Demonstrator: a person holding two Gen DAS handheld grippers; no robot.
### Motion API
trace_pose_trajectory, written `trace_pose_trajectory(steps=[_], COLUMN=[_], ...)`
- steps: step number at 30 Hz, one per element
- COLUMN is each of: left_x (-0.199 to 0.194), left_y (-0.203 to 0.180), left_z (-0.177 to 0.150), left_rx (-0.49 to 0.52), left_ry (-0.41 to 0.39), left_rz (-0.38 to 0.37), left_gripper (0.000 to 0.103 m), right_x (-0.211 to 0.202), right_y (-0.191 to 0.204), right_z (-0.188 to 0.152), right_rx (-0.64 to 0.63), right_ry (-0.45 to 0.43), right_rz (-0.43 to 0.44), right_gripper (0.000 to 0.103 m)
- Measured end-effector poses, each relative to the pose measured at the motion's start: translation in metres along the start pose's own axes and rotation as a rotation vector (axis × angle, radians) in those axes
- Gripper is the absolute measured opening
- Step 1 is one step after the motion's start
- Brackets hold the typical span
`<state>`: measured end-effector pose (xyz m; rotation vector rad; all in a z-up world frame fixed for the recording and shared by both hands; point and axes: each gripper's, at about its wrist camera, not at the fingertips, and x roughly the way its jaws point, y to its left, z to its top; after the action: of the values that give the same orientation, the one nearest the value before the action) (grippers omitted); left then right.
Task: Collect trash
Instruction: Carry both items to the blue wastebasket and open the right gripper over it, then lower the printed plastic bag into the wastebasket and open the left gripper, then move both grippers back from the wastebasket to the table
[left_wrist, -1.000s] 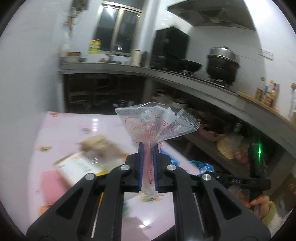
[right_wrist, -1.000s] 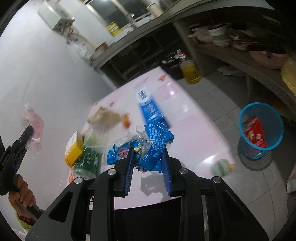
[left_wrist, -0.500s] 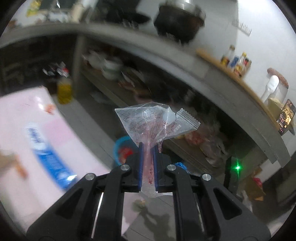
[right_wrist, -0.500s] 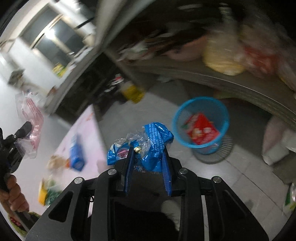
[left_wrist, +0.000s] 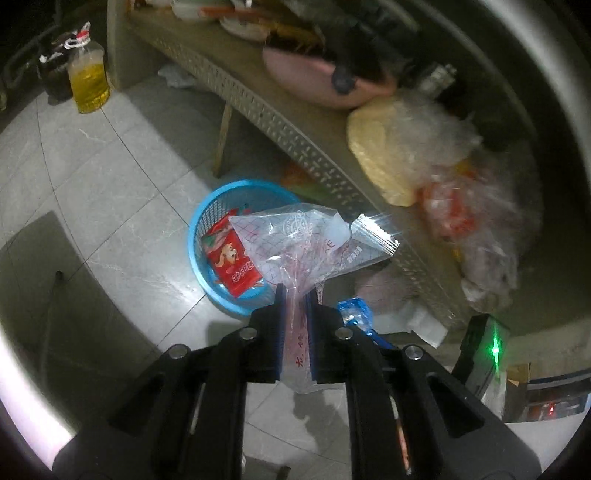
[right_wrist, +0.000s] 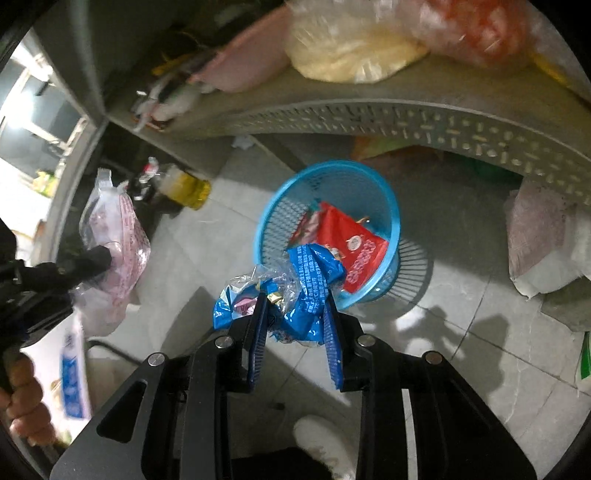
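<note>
My left gripper (left_wrist: 295, 295) is shut on a clear plastic bag with red print (left_wrist: 306, 247), held above the floor just this side of a blue mesh basket (left_wrist: 207, 258). A red snack packet (left_wrist: 232, 262) lies inside the basket. My right gripper (right_wrist: 295, 299) is shut on a crumpled blue and clear wrapper (right_wrist: 306, 288), hanging over the near rim of the same blue basket (right_wrist: 328, 177) with the red packet (right_wrist: 354, 247) in it. In the right wrist view the left gripper (right_wrist: 92, 258) and its clear bag (right_wrist: 118, 236) show at the left.
A perforated grey shelf (left_wrist: 295, 136) runs behind the basket, loaded with a pink basin (left_wrist: 314, 77) and bagged food (left_wrist: 399, 155). A bottle of yellow oil (left_wrist: 88, 77) stands on the tiled floor. The pink table edge (right_wrist: 70, 376) and a hand (right_wrist: 26, 402) are at lower left.
Both grippers swung away from the pink table and tilted down toward the floor, each keeping its wrapper. The blue basket now lies just beyond both sets of fingers.
</note>
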<state>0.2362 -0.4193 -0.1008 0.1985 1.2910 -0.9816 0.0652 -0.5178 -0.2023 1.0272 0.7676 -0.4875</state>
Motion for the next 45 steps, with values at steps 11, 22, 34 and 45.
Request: trace_pose_trajectory(steps=[11, 22, 34, 45], left_x=[0.057, 0.032, 0.001, -0.109], left_y=[0.014, -0.007, -0.021, -0.04], left_z=[0.032, 0.032, 0.025, -0.046], left_rx=[-0.022, 0.032, 0.032, 0.164], left_ry=[0.019, -0.069, -0.142, -0.342], left_rz=[0.034, -0.048, -0.084, 0.021], left_gripper=[0.04, 0.061, 0.072, 0.087], right_x=[0.129, 0.085, 0.058, -0.01], right_y=[-0.045, -0.049, -0.037, 0.0], right_z=[0.031, 0.025, 0.015, -0.038], right_rx=[0.039, 0.039, -0.006, -0.158], right_ry=[0.085, -0.015, -0.037, -0.06], right_rz=[-0.179, -0.127, -0.121, -0.142], right_gripper=[0.04, 0.049, 0.05, 0.065])
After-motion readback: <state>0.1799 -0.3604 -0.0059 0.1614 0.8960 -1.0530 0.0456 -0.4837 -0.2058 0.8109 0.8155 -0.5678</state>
